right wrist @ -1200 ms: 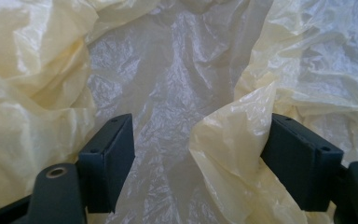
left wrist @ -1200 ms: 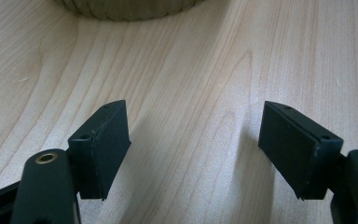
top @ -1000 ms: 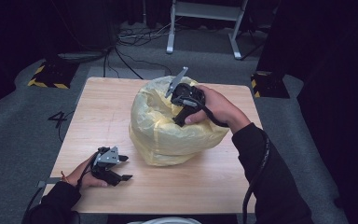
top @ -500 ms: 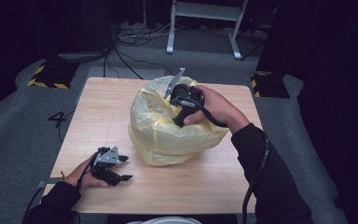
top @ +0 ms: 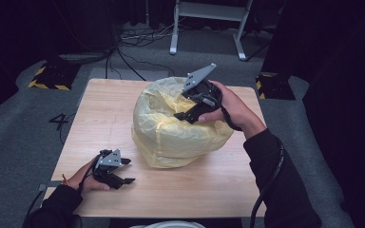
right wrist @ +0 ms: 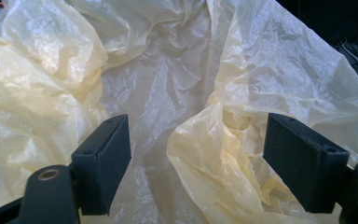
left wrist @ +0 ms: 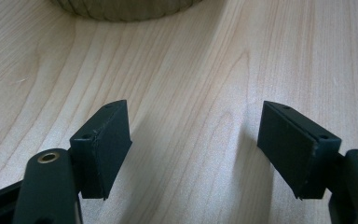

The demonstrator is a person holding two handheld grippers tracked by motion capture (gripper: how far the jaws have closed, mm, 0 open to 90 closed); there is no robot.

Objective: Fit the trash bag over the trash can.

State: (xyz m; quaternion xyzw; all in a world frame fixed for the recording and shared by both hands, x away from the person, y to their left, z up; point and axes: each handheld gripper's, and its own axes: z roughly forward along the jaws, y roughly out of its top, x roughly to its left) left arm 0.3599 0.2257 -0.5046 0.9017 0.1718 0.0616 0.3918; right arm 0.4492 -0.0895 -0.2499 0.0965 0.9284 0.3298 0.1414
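A bulging yellow plastic bag (top: pixel 171 128) sits in the middle of the wooden table (top: pixel 109 109). My right gripper (top: pixel 186 110) rests on top of the bag, open, its jaws spread over crumpled folds of the yellow bag (right wrist: pixel 223 140) without closing on them. My left gripper (top: pixel 126 172) lies low on the table near the front left corner, open, with bare wood (left wrist: pixel 196 116) between its jaws. The bag's lower edge (left wrist: pixel 121 7) shows at the top of the left gripper view.
The table stands on grey carpet. A black-and-yellow block (top: pixel 52 76) lies off its far left corner and another (top: pixel 271 83) off its far right. Cables (top: pixel 133 42) and a metal stand's legs (top: pixel 209 28) lie beyond the far edge.
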